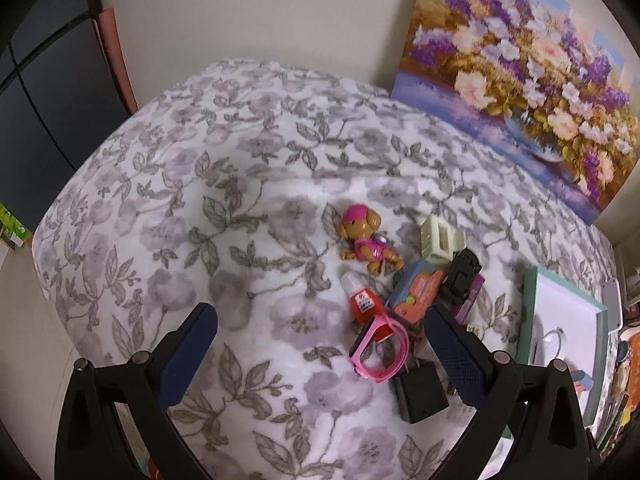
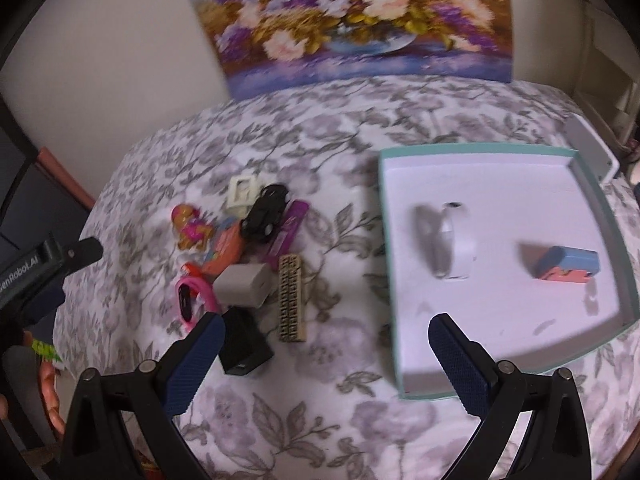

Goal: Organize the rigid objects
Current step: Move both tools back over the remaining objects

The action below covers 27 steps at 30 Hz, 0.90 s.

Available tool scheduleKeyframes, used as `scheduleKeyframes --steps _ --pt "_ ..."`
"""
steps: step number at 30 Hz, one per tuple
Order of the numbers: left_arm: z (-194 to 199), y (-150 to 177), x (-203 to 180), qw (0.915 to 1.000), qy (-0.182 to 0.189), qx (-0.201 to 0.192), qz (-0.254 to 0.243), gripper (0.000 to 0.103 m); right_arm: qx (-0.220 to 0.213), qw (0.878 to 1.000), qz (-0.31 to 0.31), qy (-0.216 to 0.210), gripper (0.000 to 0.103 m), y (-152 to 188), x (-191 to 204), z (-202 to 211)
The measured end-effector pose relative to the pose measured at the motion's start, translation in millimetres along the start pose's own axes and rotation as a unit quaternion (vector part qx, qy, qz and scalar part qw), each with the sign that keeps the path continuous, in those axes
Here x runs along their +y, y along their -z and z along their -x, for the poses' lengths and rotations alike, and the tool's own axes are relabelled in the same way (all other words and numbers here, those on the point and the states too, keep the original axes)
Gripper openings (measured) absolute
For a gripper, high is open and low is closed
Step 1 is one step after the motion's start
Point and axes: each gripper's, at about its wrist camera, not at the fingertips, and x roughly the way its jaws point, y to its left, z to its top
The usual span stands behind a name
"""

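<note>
A pile of small objects lies on the floral cloth: a toy puppy, a red-capped bottle, a pink watch, a black charger, a black toy car, a grey block and a beige comb-like bar. A teal-rimmed white tray holds a white ring-shaped item and a blue-orange block. My left gripper is open beside the pile. My right gripper is open and empty.
A flower painting leans on the wall behind the table. A dark cabinet stands at the left. A white box sits beyond the tray. The left gripper's body shows at the left edge.
</note>
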Motion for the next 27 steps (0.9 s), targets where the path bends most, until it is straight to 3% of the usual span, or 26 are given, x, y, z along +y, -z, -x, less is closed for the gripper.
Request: scheduleKeyframes --steps 9,14,22,27 --pt "-37 8 -9 0.9974 0.0 0.068 -0.023 0.103 0.056 0.998 0.025 -0.007 0.103 12 23 -37" --pt "-56 12 -7 0.9937 0.012 0.111 -0.01 0.103 0.07 0.996 0.057 -0.002 0.103 19 41 -50" --pt "-58 10 7 0.9929 0.008 0.115 0.026 0.103 0.061 0.993 0.099 -0.009 0.103 21 61 -56" --pt "-63 11 7 0.9907 0.023 0.129 0.037 0.103 0.064 0.991 0.115 -0.016 0.087 23 69 -59"
